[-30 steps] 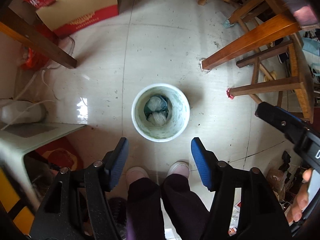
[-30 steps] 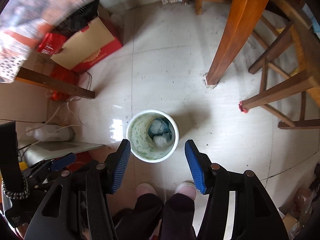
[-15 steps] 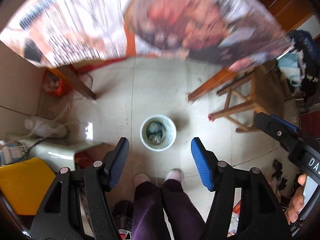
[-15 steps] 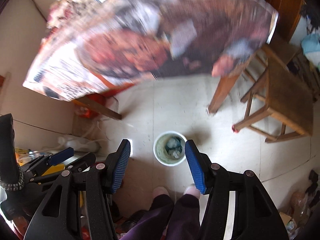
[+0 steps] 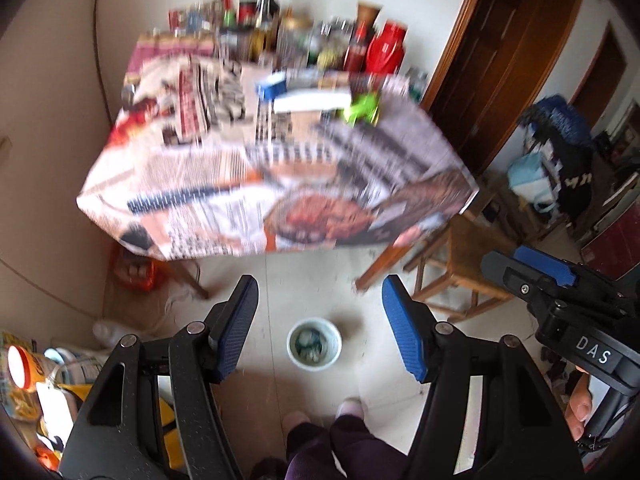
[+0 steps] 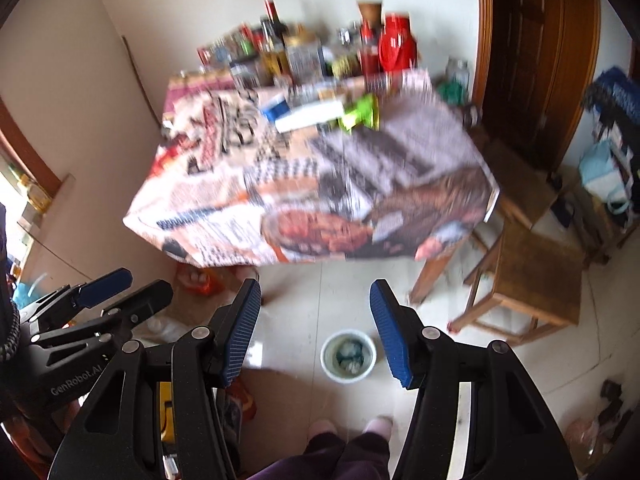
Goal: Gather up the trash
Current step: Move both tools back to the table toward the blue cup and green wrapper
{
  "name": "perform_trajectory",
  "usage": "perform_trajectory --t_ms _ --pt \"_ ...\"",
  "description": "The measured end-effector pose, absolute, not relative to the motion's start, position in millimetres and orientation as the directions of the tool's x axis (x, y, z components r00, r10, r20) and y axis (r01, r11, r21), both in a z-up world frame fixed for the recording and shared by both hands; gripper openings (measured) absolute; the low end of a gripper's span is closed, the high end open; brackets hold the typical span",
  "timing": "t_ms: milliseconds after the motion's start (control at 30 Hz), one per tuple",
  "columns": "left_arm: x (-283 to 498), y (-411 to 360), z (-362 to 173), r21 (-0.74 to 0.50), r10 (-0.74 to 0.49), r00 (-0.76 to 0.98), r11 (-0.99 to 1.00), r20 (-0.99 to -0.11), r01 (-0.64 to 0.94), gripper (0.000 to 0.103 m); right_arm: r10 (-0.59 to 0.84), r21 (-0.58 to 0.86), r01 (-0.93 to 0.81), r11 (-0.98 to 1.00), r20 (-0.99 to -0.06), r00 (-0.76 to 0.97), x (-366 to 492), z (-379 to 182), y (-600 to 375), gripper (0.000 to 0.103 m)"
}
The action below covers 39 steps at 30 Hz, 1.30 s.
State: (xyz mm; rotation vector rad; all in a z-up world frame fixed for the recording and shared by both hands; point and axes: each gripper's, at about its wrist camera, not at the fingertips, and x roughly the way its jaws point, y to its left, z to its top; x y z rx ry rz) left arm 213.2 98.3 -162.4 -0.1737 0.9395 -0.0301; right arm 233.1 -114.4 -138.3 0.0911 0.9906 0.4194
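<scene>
Looked down from the right tool [image 6: 316, 328], blue-padded fingers [image 6: 390, 336] spread wide with nothing between them. Below, on the pale tiled floor [image 6: 304, 292], stood a white bin [image 6: 348, 356] holding crumpled waste, near the person's feet [image 6: 352, 426]. Beyond, a blurred newspaper-covered tabletop [image 6: 320, 196] crowded with bottles [image 6: 304, 52] at its far edge; wooden stool [image 6: 536, 276] at right. Left tool [image 6: 96, 300] at left.

Motion blur smears the table [image 5: 280, 184] and its bottles [image 6: 304, 56]; bin [image 5: 314, 344] contents too small to identify.
</scene>
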Motion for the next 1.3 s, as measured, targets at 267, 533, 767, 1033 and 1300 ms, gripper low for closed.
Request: perform_trajectory --t_ms 267,533,767,1033,1300 --pt "201.9 112.1 -95.2 -0.155 -0.098 0.721 0.988 -0.685 -0.013 0.068 0.382 0.241 -0.3 0.923 -0.668 0.639 218.8 -73.6 -122.8 0.063" --pt "219.4 110.8 -60.9 -0.107 -0.061 0.796 0.994 -0.602 -0.004 0.096 0.35 0.216 -0.275 0.937 -0.572 0.742 240.0 -44.9 -137.1 0.087" --pt "272.7 100.0 -61.2 -0.106 -0.037 0.803 0.994 -0.595 -0.033 0.097 0.382 0.229 -0.306 0.924 -0.556 0.738 297.5 -48.0 -149.4 0.087" --pt "353.8 75.2 -54.5 -0.117 0.015 0.8 0.987 -0.6 -0.107 0.097 0.437 0.221 -0.384 0.897 -0.575 0.691 371.7 -47.3 -167.2 0.087" --pt "410.2 66.8 -55.9 -0.157 0.053 0.789 0.97 -0.612 -0.187 0.097 0.466 0.222 -0.429 0.876 -0.624 0.628 436.8 -64.1 -177.3 0.087"
